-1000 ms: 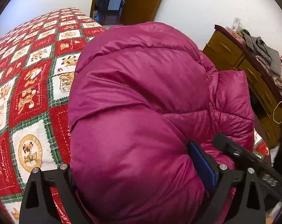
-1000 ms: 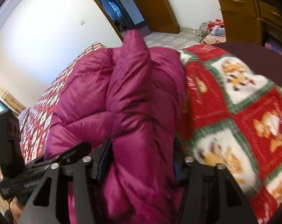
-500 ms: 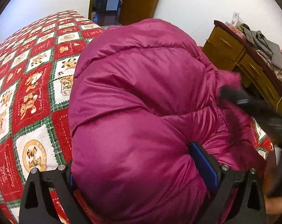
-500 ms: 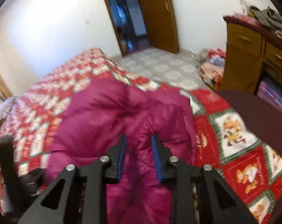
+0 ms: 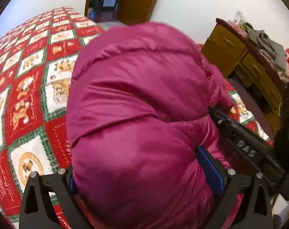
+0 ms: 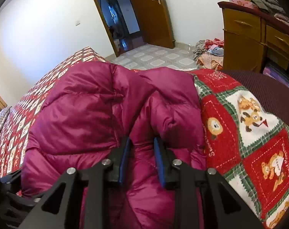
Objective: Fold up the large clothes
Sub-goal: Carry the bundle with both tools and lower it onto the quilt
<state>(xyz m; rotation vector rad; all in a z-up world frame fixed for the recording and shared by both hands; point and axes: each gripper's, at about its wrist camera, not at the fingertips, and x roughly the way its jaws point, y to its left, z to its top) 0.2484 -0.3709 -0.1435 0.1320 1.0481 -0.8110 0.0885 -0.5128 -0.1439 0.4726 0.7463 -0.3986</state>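
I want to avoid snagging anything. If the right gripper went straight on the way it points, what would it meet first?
More of the magenta puffer jacket its jaws pinch; the patterned bedspread probably lies underneath.

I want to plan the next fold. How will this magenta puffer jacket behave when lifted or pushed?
The magenta puffer jacket billows into soft quilted lobes, so it probably flops and springs back rather than creasing. Its glossy shell looks slippery, so the fold pinched in the right tool may creep out. It is likely light for its bulk.
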